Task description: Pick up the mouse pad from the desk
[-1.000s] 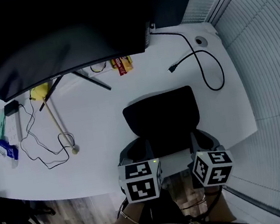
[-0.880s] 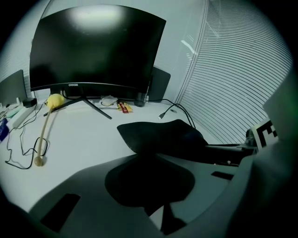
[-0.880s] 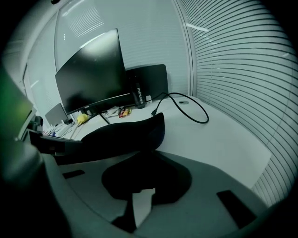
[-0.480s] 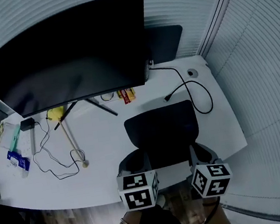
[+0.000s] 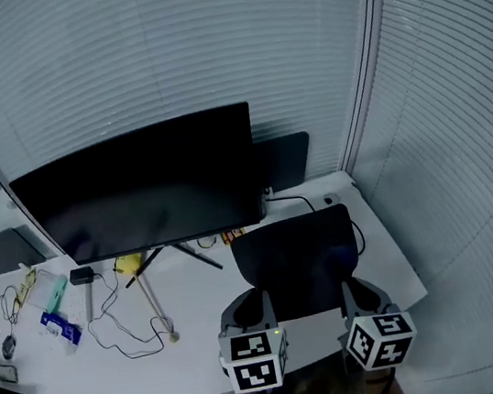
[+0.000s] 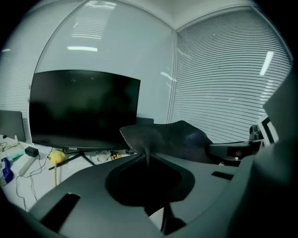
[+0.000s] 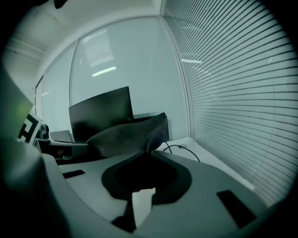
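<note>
White counter [image 5: 199, 306] spreads below both grippers, and a wide black flat monitor [image 5: 147, 184] stands on it, ahead and to the left of the left gripper. A thin, floppy black rectangular mouse pad [image 5: 299, 262] reaches forward from the two grippers and hangs above the counter, its far edge towards the monitor. The left gripper [image 5: 259, 299] is clenched on the pad's near left corner. In the left gripper view its jaws meet on a pinched fold of the sheet, which billows ahead and to the right [image 6: 177, 139]. The right gripper [image 5: 348, 288] is clamped the same way on the near right corner, with the pad [image 7: 125, 132] sagging away to its left. Both grippers sit side by side, level with each other. They point forward and slightly downward, with their marker cubes nearest the person.
</note>
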Available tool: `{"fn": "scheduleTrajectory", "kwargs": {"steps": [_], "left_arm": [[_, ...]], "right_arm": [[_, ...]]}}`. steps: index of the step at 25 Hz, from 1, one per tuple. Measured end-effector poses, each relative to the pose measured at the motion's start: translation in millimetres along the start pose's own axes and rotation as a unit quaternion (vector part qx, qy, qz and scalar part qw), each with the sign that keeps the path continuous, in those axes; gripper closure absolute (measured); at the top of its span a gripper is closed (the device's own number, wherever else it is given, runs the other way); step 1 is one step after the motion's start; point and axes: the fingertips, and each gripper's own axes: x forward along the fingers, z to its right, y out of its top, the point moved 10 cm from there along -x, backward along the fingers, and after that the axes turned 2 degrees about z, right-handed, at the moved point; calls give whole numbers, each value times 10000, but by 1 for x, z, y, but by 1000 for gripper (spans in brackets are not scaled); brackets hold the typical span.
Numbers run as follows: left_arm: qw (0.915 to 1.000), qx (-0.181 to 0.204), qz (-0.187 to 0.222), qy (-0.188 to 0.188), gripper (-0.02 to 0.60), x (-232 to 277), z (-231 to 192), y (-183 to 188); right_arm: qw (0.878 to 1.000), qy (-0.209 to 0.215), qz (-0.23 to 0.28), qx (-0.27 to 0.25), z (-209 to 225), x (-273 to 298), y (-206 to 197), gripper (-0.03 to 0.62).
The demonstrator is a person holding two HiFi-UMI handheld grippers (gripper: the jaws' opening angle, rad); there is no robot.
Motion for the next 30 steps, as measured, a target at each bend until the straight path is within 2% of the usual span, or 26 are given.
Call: {"fn": "scheduleTrajectory", "kwargs": {"steps": [6, 14, 25, 30], "left_arm": [[9964, 477, 696, -46, 538, -20, 10, 43], [9885, 619, 1378, -79, 537, -39, 11, 79], [9862, 652, 1522, 35, 536, -46, 11, 85], [9863, 637, 1524, 4, 535, -48, 13, 85]], "right_arm": [[9975, -15, 702, -92, -7, -26, 41, 539], [9898, 53, 1409, -194, -18, -46, 74, 539], [9890, 156, 1448, -260, -23, -50, 83, 538], [9885, 32, 1459, -392, -24, -54, 83, 539]]}}
